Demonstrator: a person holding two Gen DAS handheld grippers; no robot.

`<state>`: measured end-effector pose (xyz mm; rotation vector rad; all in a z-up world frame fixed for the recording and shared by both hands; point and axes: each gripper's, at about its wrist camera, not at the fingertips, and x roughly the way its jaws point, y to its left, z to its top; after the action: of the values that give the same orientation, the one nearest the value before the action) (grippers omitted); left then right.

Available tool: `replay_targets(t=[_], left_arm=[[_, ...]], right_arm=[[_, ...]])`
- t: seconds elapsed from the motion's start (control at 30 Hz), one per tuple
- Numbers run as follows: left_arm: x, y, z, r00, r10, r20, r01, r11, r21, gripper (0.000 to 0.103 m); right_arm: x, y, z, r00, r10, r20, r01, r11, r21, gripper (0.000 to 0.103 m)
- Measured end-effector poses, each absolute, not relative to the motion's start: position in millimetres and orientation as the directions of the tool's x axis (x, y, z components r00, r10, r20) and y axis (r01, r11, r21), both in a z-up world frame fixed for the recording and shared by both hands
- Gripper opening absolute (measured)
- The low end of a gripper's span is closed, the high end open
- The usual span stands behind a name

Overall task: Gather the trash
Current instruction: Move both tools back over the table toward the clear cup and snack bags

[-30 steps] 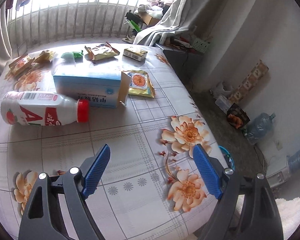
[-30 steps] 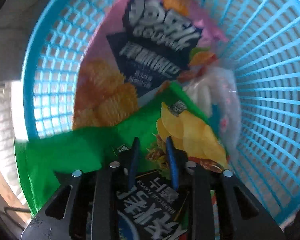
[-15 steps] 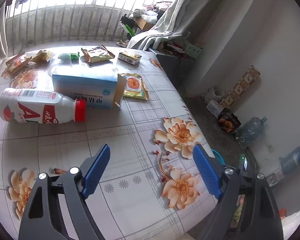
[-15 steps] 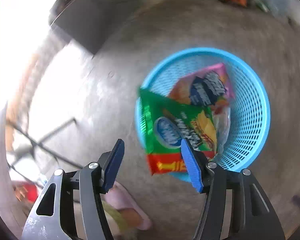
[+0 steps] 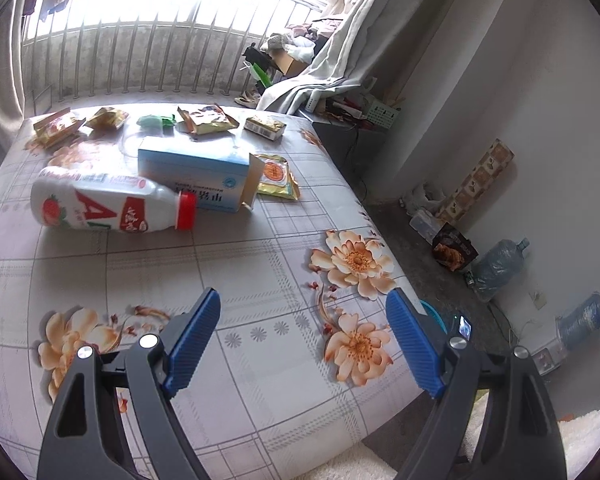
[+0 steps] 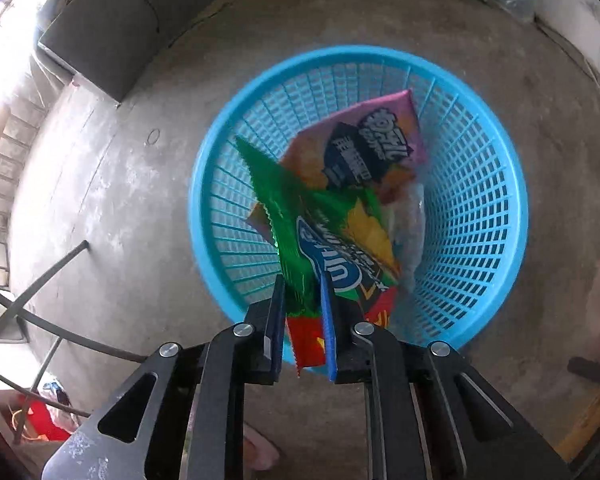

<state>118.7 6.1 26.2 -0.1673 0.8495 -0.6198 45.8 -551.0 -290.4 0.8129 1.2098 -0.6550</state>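
Our right hand-held gripper [image 6: 302,312] has just been closing, and the green chip bag [image 6: 300,236] sits between its nearly closed jaws, over the blue basket [image 6: 496,200]. Our left hand-held gripper [image 5: 304,344] is spread wide above the bench [image 5: 228,272], holding nothing.

strong daylight pours through the barred window [image 5: 148,52] at the top of the left wrist view, blown out to white glare. the right wrist view is dimmer, overexposed at its left edge. both bend heavily at dark, vignetted corners; slight blur softens the basket rim [image 6: 516,184].
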Motion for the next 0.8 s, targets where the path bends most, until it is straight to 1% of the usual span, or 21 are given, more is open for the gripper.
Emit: replay_targets(t=[0.1,0.2,0.27,0.3,0.33,0.37,0.4,0.6,0.8], left_arm=[[118.4,7.1,24.1,0.485,-0.58,-0.655,0.439,0.809,-0.392,0.083],[115.5,7.2,27.0,0.489,-0.59,-0.643,0.445,0.802,-0.398,0.083],[112.9,8.0,29.0,0.494,-0.592,-0.636,0.446,0.801,-0.399,0.083],[111.5,8.9,30.0,0.496,-0.592,-0.635,0.444,0.801,-0.4,0.083],[110.1,10.0,30.6,0.498,-0.593,-0.633,0.443,0.801,-0.402,0.083],[109.2,11.3,31.0,0.499,-0.593,-0.632,0.442,0.801,-0.403,0.083],[107.8,13.3,31.3,0.502,-0.592,-0.631,0.439,0.803,-0.404,0.083],[100.3,26.6,32.6,0.513,-0.586,-0.626,0.427,0.808,-0.406,0.083],[91.8,46.1,34.0,0.535,-0.582,-0.613,0.4,0.813,-0.423,0.083]], right_arm=[[45.1,-555.3,-299.3,0.267,0.05,-0.962,0.794,0.554,0.249,0.013],[48.5,-555.7,-291.2,0.343,0.117,-0.932,0.764,0.542,0.35,0.018],[49.4,-555.9,-287.8,0.36,0.13,-0.924,0.765,0.525,0.373,0.025],[49.7,-555.7,-285.2,0.362,0.128,-0.923,0.768,0.521,0.374,0.031],[48.9,-555.2,-280.6,0.366,0.126,-0.922,0.769,0.518,0.376,0.044],[47.8,-554.3,-275.5,0.376,0.121,-0.919,0.769,0.512,0.382,0.054],[47.4,-553.2,-274.0,0.38,0.113,-0.918,0.77,0.512,0.381,0.057],[27.1,-541.6,-221.5,0.441,0.036,-0.897,0.756,0.523,0.393,0.061],[4.7,-515.4,-138.9,0.577,-0.02,-0.816,0.677,0.57,0.465,0.062]])
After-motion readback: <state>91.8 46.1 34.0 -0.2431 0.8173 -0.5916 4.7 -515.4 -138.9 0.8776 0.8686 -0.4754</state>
